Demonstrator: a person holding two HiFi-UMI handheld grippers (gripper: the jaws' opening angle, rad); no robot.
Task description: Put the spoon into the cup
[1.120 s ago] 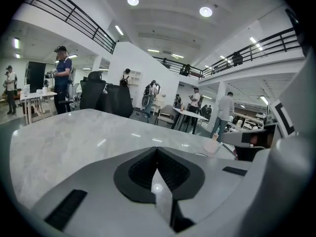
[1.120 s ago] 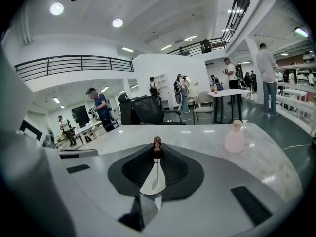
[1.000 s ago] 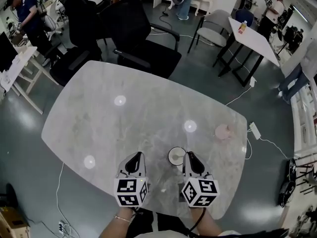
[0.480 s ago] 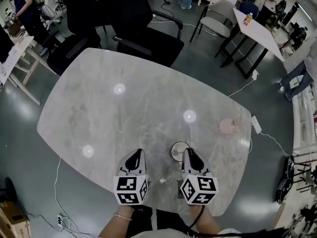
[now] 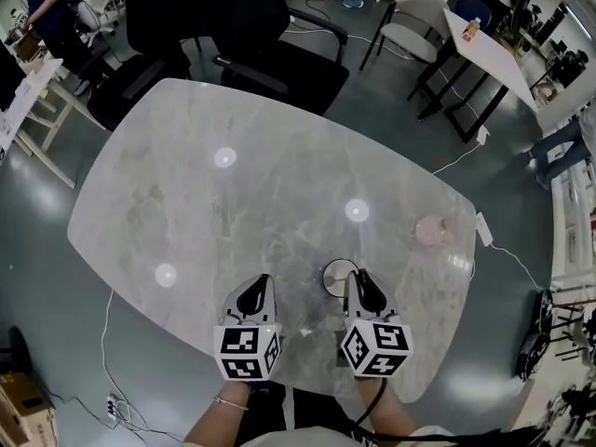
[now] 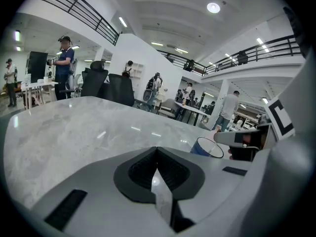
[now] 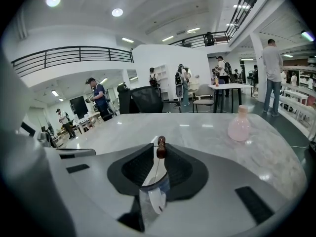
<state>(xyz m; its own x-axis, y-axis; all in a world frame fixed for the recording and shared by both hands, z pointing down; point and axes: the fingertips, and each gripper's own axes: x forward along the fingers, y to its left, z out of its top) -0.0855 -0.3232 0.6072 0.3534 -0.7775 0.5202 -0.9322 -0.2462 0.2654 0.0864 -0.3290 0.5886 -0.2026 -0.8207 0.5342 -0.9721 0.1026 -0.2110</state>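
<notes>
A blue cup (image 6: 208,147) with a white inside (image 5: 337,277) stands upright on the marble table (image 5: 233,203) near its front edge. My right gripper (image 5: 360,281) hovers just right of the cup, shut on a thin spoon (image 7: 154,197). The spoon's brown bead end (image 7: 161,147) sticks out past the fingertips and its bowl lies back toward the camera. Some way left of the cup, my left gripper (image 5: 259,285) is shut with nothing in it (image 6: 157,153). The spoon does not show in the head view.
A pink bottle (image 5: 432,231) stands at the table's right side, also seen ahead of the right gripper (image 7: 240,125). Black office chairs (image 5: 270,54) line the far edge. People stand at other tables in the background.
Both grippers have sunk a little toward the table beside the cup. Their jaws look the same, and the spoon stays in the right one.
</notes>
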